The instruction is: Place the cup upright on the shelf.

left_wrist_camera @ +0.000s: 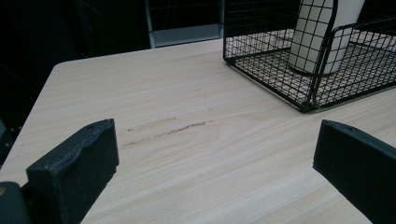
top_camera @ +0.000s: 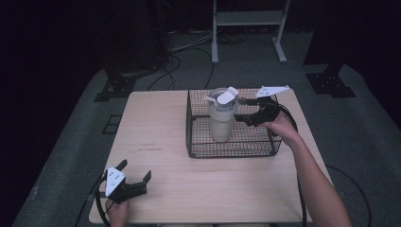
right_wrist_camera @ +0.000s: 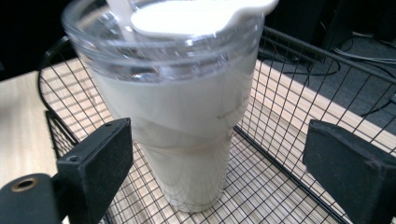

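- A cream tumbler (top_camera: 221, 120) with a clear lid (top_camera: 223, 97) is seen standing upright inside a black wire basket (top_camera: 198, 150) on the far right part of the pale wooden worktop (top_camera: 161, 137).
- In the high view, the right hand-held gripper (top_camera: 242, 109) is held over the basket just to the right of the tumbler, level with its upper part; whether a jaw touches the cup cannot be judged there.
- In the right gripper view, the jaws are spread wide to either side of the tumbler (right_wrist_camera: 187, 135), and a gap is seen between each jaw and the cup wall, so nothing is held.
- The lid (right_wrist_camera: 163, 37) is cut off by the top edge of that view, and its white flap (right_wrist_camera: 191, 16) is blurred, so its exact position is hard to read.
- The tumbler's foot is partly veiled by the basket mesh (right_wrist_camera: 280, 154) in the same view.
- The left hand-held gripper (top_camera: 136, 176) is rested low at the near left corner of the worktop, well apart from the basket, with its jaws parted wide and nothing between them.
- In the left gripper view, only the lower part of the tumbler (left_wrist_camera: 322, 37) is shown behind the basket wall (left_wrist_camera: 261, 60); its top is cut off by the frame.
- The person's left hand (top_camera: 117, 212) is cropped by the bottom edge of the high view.
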The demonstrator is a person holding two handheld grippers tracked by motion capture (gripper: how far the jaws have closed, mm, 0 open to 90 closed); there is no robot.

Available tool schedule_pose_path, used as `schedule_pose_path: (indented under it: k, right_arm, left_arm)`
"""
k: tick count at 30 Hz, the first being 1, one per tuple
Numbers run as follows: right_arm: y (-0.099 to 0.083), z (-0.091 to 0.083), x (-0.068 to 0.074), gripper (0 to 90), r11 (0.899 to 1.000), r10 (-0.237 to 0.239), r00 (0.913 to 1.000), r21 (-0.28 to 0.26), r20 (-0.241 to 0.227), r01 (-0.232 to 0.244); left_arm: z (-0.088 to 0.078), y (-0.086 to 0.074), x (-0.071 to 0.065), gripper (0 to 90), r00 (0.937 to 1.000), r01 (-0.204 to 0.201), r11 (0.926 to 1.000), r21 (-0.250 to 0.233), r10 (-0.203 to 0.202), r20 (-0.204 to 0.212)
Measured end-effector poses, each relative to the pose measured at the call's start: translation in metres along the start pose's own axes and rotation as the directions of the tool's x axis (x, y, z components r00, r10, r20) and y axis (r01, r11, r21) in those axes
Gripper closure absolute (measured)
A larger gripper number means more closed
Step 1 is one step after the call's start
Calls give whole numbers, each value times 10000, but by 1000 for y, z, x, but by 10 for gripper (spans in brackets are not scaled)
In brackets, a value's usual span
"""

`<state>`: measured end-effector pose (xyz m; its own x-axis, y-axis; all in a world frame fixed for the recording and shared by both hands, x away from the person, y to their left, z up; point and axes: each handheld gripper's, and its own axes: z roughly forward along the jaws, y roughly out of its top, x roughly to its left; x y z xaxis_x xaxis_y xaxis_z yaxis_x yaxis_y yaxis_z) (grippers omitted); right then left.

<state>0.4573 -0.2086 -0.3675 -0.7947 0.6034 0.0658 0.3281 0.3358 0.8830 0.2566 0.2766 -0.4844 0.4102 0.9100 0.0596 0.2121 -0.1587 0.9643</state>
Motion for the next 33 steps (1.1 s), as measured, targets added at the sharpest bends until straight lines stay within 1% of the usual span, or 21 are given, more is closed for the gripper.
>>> schedule_pose_path:
  k: [2,5,11,17,20,22,27,29,33]
  right_arm:
    - [2,-7,1,79,10000,-41,10000,-70,67,42]
    - [3,-10,2,79,9999,-99,9999,-72,128,100]
    - [5,-23,7,79,9995,-323,9991,-27,266,324]
    - [5,-33,8,80,9994,-319,9989,-92,342,322]
    - [3,-40,8,80,9995,-270,9990,-177,363,277]
    - [2,-41,7,80,9995,-261,9989,-174,396,268]
    - [-7,-50,3,80,9998,-154,9988,-114,472,160]
    - [-9,-52,3,80,9999,-135,9987,-99,483,140]
    - [-13,-61,3,81,9998,-135,9984,-132,552,142]
  left_arm:
    - [0,0,0,0,10000,7,10000,-15,-7,-5]
    - [0,0,0,0,10000,10,10000,-9,-10,-15]
    - [0,0,0,0,10000,13,10000,-5,-13,-3]
    - [0,0,0,0,10000,31,10000,-30,-31,-9]
    - [0,0,0,0,10000,20,10000,-9,-20,-25]
    - [0,0,0,0,10000,32,10000,-19,-32,-36]
    - [0,0,0,0,10000,36,10000,-15,-36,-67]
    - [0,0,0,0,10000,40,10000,-17,-40,-74]
    - [0,0,-1,0,9999,36,10000,-35,-36,-96]
